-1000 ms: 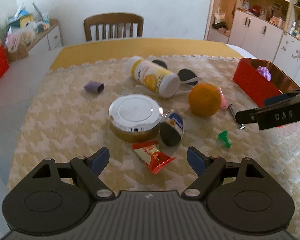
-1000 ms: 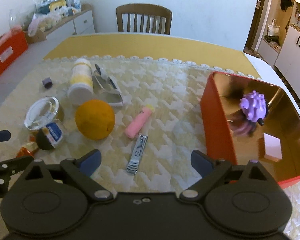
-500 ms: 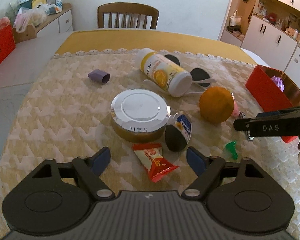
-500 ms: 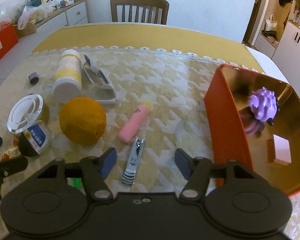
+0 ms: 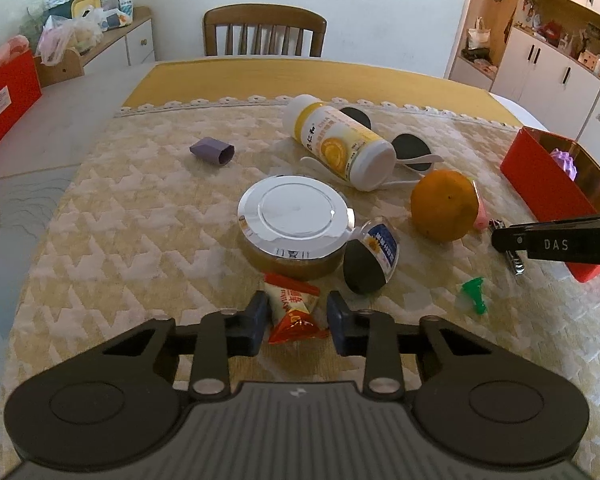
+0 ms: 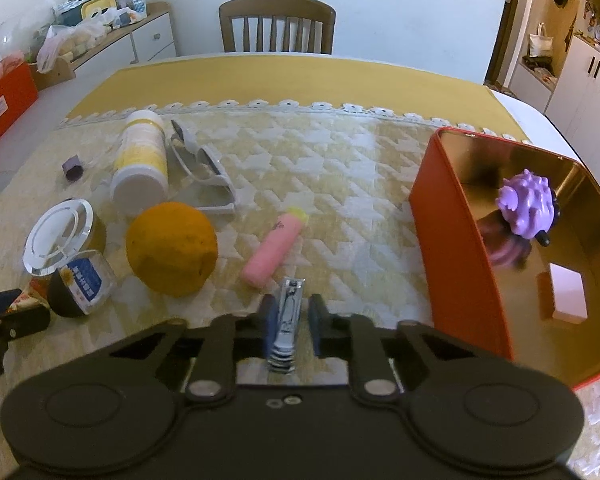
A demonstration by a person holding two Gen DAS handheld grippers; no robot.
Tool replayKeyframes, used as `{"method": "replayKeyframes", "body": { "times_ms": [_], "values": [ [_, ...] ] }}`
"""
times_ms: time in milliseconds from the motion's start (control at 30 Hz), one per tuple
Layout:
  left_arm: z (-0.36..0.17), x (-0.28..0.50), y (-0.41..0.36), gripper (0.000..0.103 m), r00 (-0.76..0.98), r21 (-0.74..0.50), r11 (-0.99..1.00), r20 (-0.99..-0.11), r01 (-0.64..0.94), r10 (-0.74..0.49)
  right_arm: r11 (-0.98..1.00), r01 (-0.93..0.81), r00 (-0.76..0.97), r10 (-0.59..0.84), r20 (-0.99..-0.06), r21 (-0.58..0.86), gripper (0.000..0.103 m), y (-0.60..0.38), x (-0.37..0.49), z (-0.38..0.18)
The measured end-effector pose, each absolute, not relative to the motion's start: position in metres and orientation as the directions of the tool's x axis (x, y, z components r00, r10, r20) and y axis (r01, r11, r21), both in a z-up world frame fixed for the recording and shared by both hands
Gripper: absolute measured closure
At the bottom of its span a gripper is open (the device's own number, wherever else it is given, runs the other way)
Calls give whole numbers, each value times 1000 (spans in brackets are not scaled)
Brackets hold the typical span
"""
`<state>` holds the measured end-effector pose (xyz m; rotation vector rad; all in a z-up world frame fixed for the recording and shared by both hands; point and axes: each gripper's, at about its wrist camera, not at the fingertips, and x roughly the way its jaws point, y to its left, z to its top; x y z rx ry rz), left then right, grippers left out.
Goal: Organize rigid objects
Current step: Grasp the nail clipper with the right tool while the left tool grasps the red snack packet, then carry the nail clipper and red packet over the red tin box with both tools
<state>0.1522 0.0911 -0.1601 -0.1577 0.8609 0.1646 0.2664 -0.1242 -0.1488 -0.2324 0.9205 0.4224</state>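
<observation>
Both your tongs have just been closing: the left tongs now pinch the red packet between their pads, and the right tongs are narrow, clamped on the clipper. Each thing still lies on the surface. Red tin sits just right of the right tongs; lift next, I judge.

We see soft, even indoor light, both views sharp at centre. Glare sits on the round silver lid and the red tin's gold lining. Fisheye bends the edges, corners dark
</observation>
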Motion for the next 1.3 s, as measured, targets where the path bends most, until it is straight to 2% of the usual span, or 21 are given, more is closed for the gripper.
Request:
{"method": "replayKeyframes", "body": {
  "times_ms": [67,533,933,1300],
  "values": [
    [-160,151,90,82,640,-57,978,-763,-200,87,890,-455,534,252,-807,-23,93,-123,265,-148],
    [-134,139,75,82,677,-76,983,-734,-167,59,902,-431,556,282,-782,19,93,-146,245,-124],
    [-84,143,36,82,719,-147,985,-694,-89,-39,892,-449,574,329,-750,47,93,-177,222,-77],
    [-59,166,-29,82,743,-157,987,-656,38,-132,902,-428,602,329,-728,54,93,-230,232,-47]
  ]
}}
